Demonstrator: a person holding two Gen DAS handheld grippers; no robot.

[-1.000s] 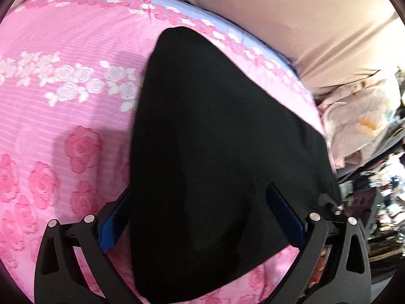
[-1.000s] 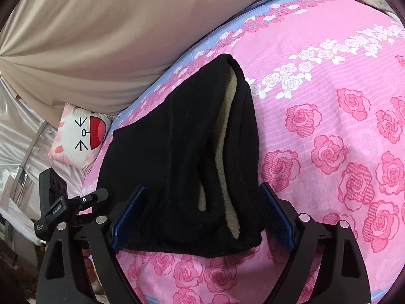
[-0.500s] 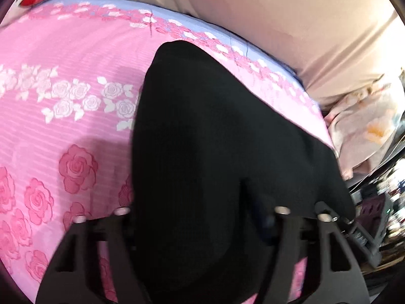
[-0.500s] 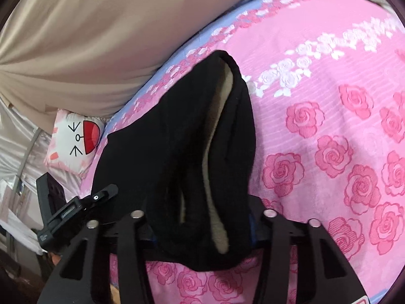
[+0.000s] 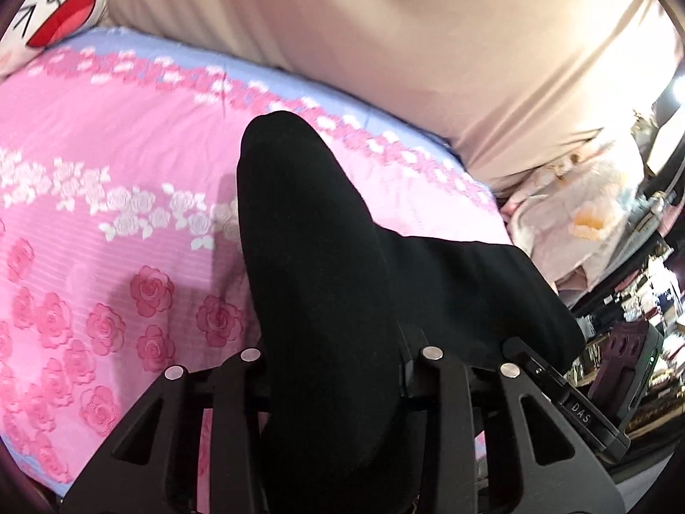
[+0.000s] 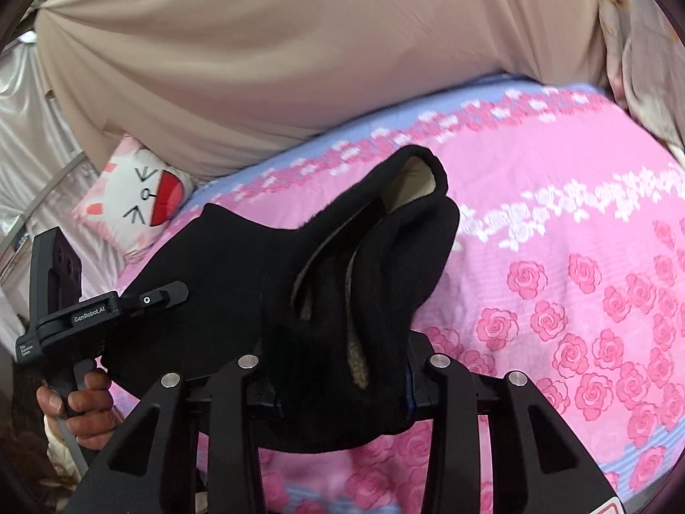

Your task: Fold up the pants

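Bed (image 6: 578, 197) under a pink rose-print cover edged in pale blue, beige draped fabric (image 6: 257, 64) rising behind it, cartoon-face cushion (image 6: 137, 197) at the far corner, crowded shelves (image 5: 633, 300) to one side, bright daylight (image 5: 676, 90) beyond.

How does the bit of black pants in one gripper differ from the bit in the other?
The left gripper pinches smooth, plain black cloth of the black pants; the right gripper pinches a thick bunched edge, its cream fleecy lining showing. The left end is flatter, the right end gapes open. Both grippers are closing on cloth above the pink rose bedspread.
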